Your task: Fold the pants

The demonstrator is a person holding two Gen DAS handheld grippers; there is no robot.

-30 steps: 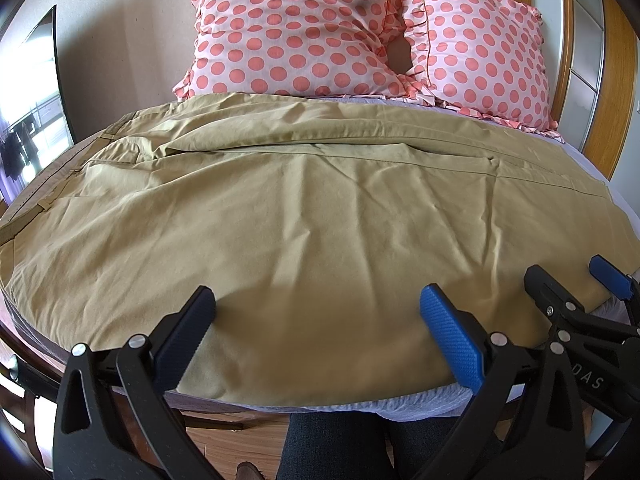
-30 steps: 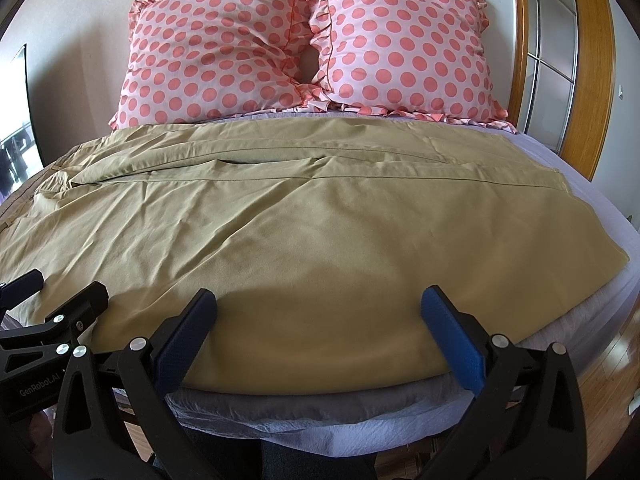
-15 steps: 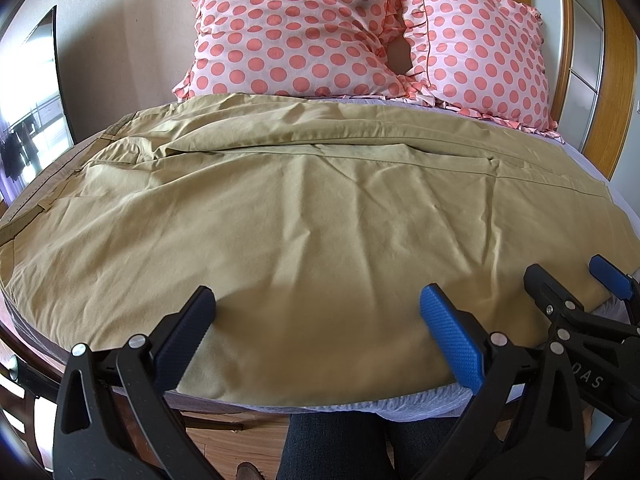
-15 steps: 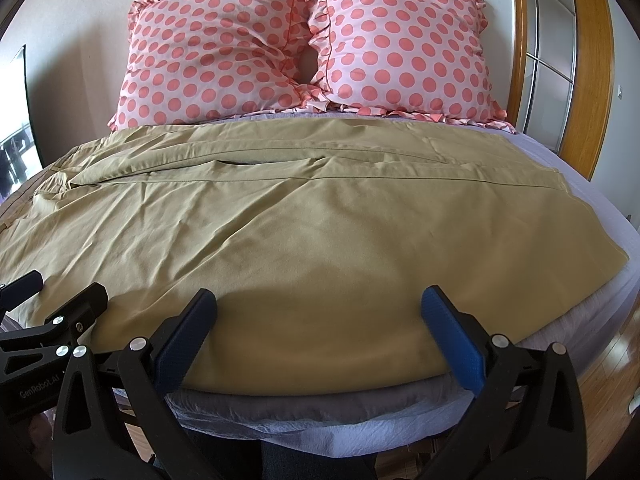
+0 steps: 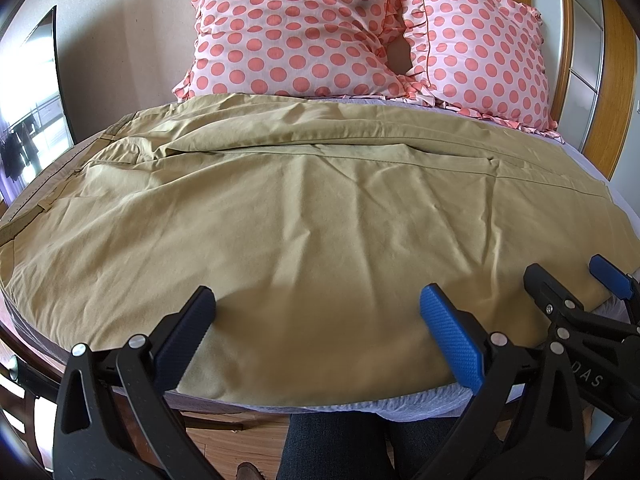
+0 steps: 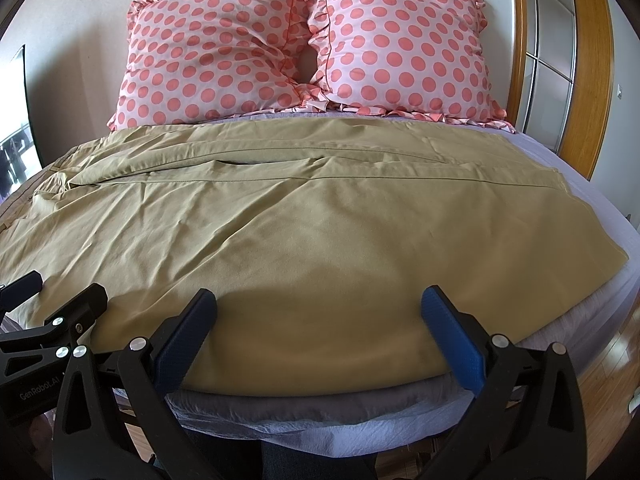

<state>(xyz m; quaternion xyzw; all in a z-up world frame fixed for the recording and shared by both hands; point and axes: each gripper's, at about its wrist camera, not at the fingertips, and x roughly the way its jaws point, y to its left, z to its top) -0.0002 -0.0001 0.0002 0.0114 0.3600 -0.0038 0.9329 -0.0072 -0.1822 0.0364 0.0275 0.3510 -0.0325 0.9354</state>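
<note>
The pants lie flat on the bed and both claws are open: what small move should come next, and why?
Probably lower both claws onto the near edge of the pants and close. The left claw and right claw hang open just above that edge, holding nothing, and the pants are still spread unfolded.

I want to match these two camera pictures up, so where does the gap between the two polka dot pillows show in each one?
Left wrist: the pillow gap sits upper right of centre.
Right wrist: the pillow gap sits top centre.
Shared landmark: the khaki pants spread across the bed below it.
</note>
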